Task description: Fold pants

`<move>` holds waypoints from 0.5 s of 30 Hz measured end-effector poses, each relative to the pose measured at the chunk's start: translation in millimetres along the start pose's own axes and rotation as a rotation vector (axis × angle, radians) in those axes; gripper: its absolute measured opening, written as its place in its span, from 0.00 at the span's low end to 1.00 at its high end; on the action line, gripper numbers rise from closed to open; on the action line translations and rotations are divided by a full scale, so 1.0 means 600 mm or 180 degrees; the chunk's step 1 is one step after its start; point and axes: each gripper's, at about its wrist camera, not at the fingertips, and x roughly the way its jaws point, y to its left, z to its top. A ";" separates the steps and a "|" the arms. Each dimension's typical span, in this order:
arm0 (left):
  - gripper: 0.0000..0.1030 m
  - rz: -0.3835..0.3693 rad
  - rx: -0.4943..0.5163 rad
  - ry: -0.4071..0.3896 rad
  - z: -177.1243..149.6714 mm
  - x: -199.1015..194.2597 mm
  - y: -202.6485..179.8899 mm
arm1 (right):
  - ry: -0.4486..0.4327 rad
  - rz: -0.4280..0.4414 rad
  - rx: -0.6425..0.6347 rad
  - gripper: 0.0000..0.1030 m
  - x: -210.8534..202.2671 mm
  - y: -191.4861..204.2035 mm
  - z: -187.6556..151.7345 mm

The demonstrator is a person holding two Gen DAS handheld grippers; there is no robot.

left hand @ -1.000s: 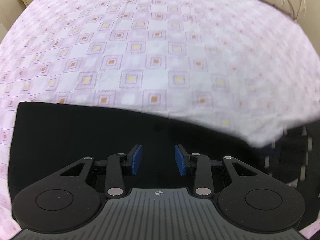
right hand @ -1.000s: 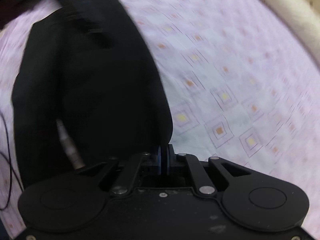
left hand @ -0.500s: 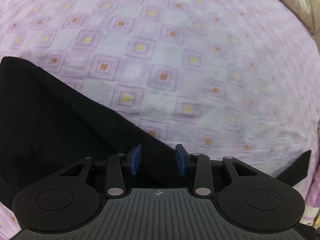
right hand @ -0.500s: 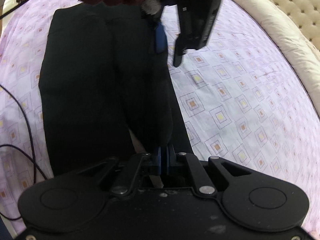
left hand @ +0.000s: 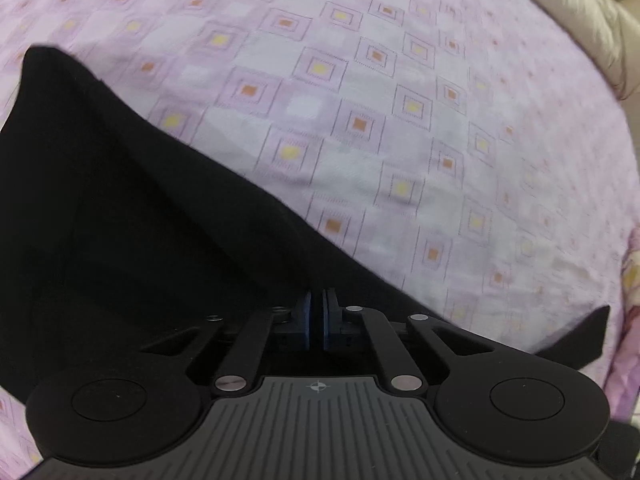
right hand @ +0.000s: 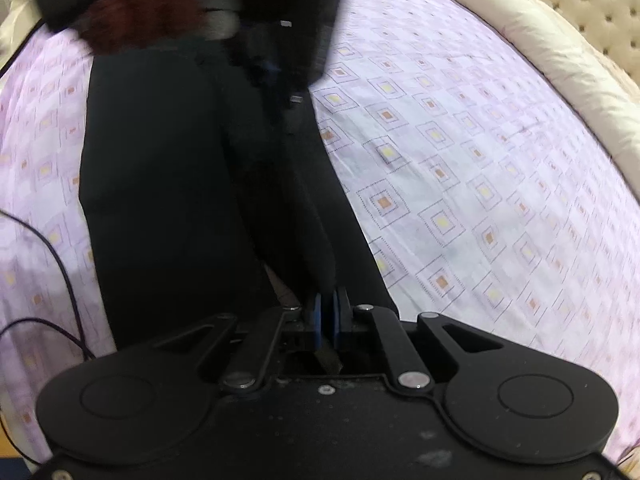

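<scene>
Black pants (right hand: 168, 180) lie lengthwise on the lilac patterned bed sheet (right hand: 460, 160), with a raised fold running from my right gripper up the cloth. My right gripper (right hand: 328, 312) is shut on this fold; black cloth shows between its blue pads. In the left wrist view the pants (left hand: 140, 240) fill the lower left. My left gripper (left hand: 317, 312) is at their edge, its jaws closing, the blue pads nearly together with a black ridge of cloth running into them. The left gripper (right hand: 280, 60) also appears blurred at the far end of the pants, held by a dark red sleeve (right hand: 132, 20).
A thin dark cable (right hand: 60, 272) lies on the sheet left of the pants. A cream quilt (right hand: 540, 52) borders the sheet (left hand: 400, 120) on the right, with a tufted headboard (right hand: 580, 0) beyond. The quilt (left hand: 560, 12) also shows at the top right of the left wrist view.
My left gripper came down onto the pants' edge and its jaws went from open to nearly together on the cloth. The right gripper stayed shut on its fold, holding still lately.
</scene>
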 end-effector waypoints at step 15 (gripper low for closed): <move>0.04 -0.0005 0.0113 -0.0201 -0.077 -0.036 0.003 | -0.0082 0.0136 0.0851 0.55 -0.035 -0.020 -0.030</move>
